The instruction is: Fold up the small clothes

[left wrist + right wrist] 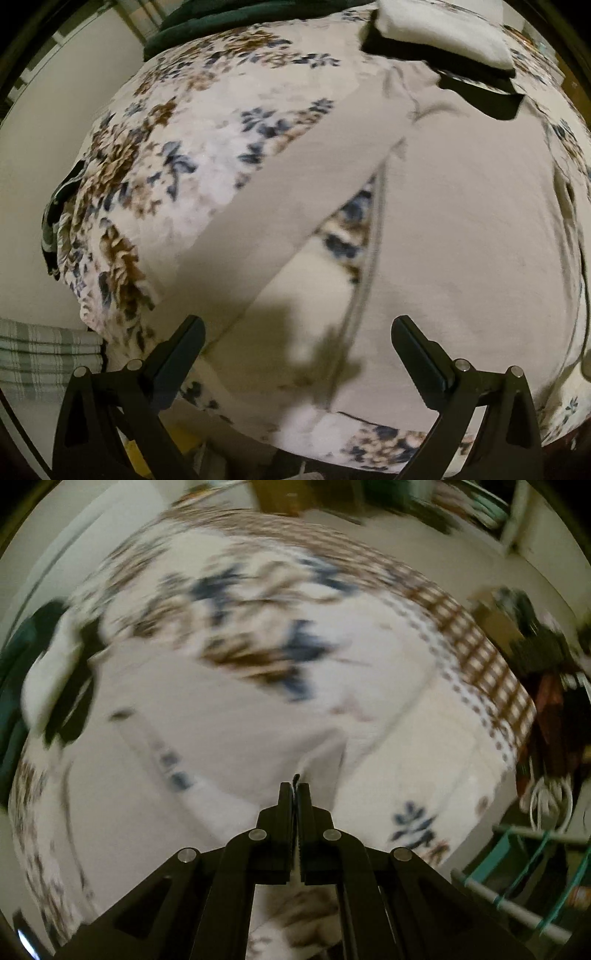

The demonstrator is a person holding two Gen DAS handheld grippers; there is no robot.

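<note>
On the floral bed (pixel 177 155), the right claw (pixel 294 790) pinches a beige garment (pixel 461 221) edge, apparently to fold it; beside the garment, the left claw (pixel 297 332) hovers wide, empty.

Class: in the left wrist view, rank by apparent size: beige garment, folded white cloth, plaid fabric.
1. Beige garment, by far.
2-3. Folded white cloth and plaid fabric look alike; fisheye edges make ranking unsure.

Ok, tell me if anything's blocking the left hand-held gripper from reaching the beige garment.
Nothing visible is. The left hand-held gripper hangs open right above the beige garment spread on the floral blanket. The folded stack lies off at the far edge.
</note>
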